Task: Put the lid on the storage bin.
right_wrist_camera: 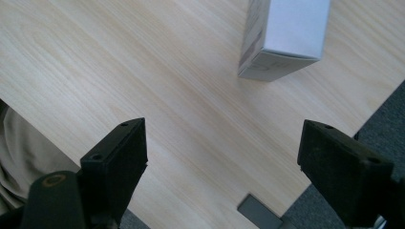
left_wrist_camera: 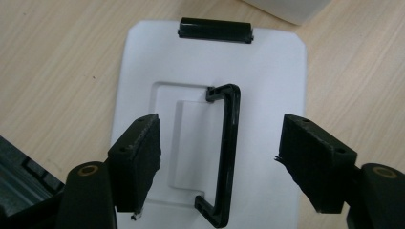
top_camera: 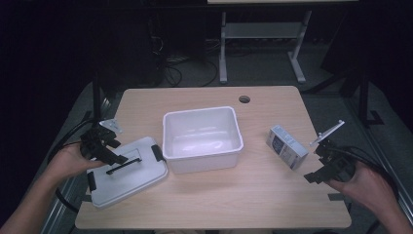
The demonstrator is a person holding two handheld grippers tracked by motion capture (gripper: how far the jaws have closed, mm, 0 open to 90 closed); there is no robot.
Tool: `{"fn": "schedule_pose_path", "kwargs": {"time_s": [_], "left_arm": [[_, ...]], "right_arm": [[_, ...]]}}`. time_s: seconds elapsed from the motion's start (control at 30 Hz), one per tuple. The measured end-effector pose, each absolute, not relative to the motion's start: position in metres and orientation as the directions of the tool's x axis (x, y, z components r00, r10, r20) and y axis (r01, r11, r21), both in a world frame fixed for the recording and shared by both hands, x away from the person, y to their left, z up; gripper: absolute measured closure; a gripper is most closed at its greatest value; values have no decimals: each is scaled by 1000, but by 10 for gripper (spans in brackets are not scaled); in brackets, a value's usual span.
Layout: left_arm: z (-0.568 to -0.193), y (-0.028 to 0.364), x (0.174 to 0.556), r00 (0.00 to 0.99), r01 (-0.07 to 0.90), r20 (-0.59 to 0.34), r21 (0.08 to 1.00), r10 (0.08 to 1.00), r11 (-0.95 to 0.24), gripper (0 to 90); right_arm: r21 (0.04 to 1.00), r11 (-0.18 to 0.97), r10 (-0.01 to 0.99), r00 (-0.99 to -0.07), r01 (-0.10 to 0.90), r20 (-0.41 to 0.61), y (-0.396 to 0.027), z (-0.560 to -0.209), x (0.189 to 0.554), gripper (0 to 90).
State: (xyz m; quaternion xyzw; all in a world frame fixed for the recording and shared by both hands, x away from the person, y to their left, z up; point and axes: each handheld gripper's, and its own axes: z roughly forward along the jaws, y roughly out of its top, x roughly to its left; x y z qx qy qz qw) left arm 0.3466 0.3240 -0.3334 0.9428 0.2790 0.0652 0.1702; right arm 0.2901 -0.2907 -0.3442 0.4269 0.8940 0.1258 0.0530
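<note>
At the lower left of the high view the person's left hand holds the left gripper [top_camera: 108,152] over a grey-white lid [top_camera: 127,178] that lies flat on the wooden table [top_camera: 253,195], near the table's left edge. In the left gripper view its two black jaws stand wide apart with nothing pressed between them; the lid's black handle [left_wrist_camera: 224,152] runs up the frame in the gap, closer to the left jaw, and I cannot tell whether the jaws touch the lid. A black clip [left_wrist_camera: 215,30] sits on the lid's far edge at the top of that frame. Just right of the lid, in the middle of the high view, stands an open white tub [top_camera: 203,139], its corner just beside the lid. Farther right a small grey box [top_camera: 287,146] lies on the table. At the lower right the right hand holds the right gripper [top_camera: 319,168] near the table's right edge, apart from the box. In the right gripper view its jaws gape wide and hold nothing, bare tabletop between them, with the box at the top of the frame.
</note>
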Motion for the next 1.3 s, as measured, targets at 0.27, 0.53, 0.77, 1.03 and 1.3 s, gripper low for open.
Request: {"fn": "schedule_pose_path", "kwargs": {"time_s": [0.27,0.53,0.77,1.03,1.3], "left_arm": [[-334,324,347,832,510,25,358,554,-782,288],[-336,324,346,834,508,23,355,551,-784,283],[-336,325,346,834,509,22,355,551,-784,283],[-338,325,346,833,510,22,356,553,-783,287],[-339,325,346,836,506,18,360,548,-784,292]], "right_arm": [[233,610,779,-628,758,3,-288,-338,305,167],[205,620,775,-632,757,-12,-279,-335,322,168],[203,631,767,-642,749,-18,-271,-329,339,176],[178,635,764,-645,752,-5,-265,-332,354,175],[143,650,755,-655,746,-16,-257,-332,369,176]]}}
